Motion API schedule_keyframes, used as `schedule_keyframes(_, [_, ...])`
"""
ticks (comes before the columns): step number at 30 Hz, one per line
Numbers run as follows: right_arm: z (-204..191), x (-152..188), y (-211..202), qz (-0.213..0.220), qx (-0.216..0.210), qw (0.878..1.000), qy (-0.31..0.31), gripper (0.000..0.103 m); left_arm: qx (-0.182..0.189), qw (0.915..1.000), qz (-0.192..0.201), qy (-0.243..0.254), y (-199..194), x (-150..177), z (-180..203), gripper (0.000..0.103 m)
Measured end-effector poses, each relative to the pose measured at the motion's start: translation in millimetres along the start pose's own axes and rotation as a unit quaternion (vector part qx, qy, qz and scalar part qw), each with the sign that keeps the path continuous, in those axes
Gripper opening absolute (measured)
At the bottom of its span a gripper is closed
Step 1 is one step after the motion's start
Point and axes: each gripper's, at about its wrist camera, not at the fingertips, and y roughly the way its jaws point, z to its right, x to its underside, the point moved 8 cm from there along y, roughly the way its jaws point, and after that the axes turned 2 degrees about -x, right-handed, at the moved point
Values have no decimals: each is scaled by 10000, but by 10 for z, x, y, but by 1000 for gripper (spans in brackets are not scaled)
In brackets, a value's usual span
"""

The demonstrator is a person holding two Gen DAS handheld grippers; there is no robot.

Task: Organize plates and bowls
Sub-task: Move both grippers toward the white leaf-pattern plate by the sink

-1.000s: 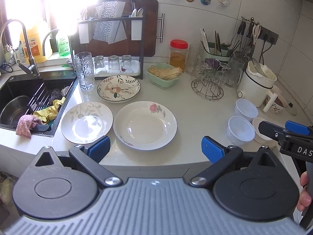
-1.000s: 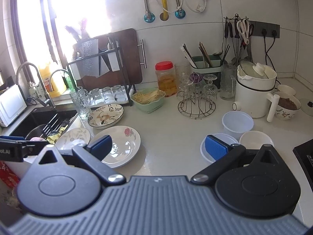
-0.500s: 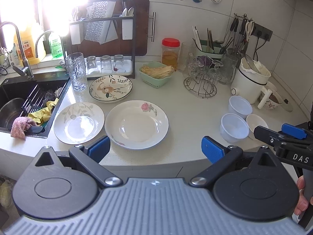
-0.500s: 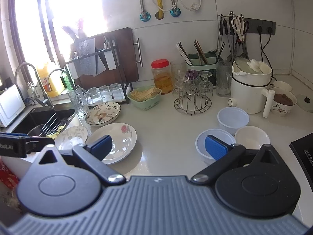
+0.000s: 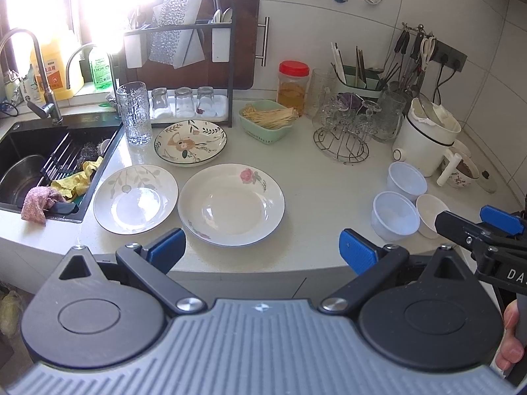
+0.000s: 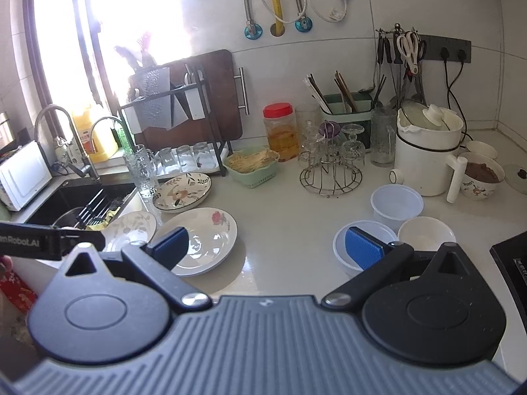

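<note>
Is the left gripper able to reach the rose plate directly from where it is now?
Probably yes. The left gripper is open and empty, and the rose plate lies just ahead of it near the counter edge, with nothing on it or between them. The leaf plate sits beside it, apart.

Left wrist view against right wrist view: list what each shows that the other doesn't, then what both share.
Only the left wrist view shows the pink cloth on the sink's edge. Only the right wrist view shows the white appliance beside the faucet and the black stovetop corner. Both show the rose plate, leaf plate, patterned bowl, three white bowls, and open empty jaws.
</note>
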Motion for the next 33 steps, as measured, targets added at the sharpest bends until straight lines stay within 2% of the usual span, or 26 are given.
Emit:
schedule_keyframes(3, [-54,-21,2,49,-48,9999,-126,103,42,10000,24,-2,17,-20,-31,101])
schedule_keyframes(8, [-95,-21,117,-63,136,9999,-59,103,144,9999,37,-45,152,-95,-185,101])
schedule_keyframes(16, [-226,-68,309,-117,532,9985,-22,103,352,9981,-61,500,478,-232,-414,101])
schedule_keyframes(19, [-337,-101,432,-74,767,9969,-156,103,449,9979,-176,432,632,-294,-588,101])
schedule_keyframes(22, [-480,-117,590,-144,778,9967,-161,103,552,9972,-277,424,784,-390,-790,101])
schedule_keyframes(26, [-680,-94,824,-286,872,9958,-26,103,527,9957,-130,750,937,-528,-1071,101])
schedule_keyframes(29, [-867,-75,975,-348,736,9967,39,103,453,9942,-169,960,1122,-558,-1298,101])
schedule_keyframes(33, [-1097,-23,1179,-509,695,9962,88,103,416,9945,-137,954,1374,-599,-1637,101])
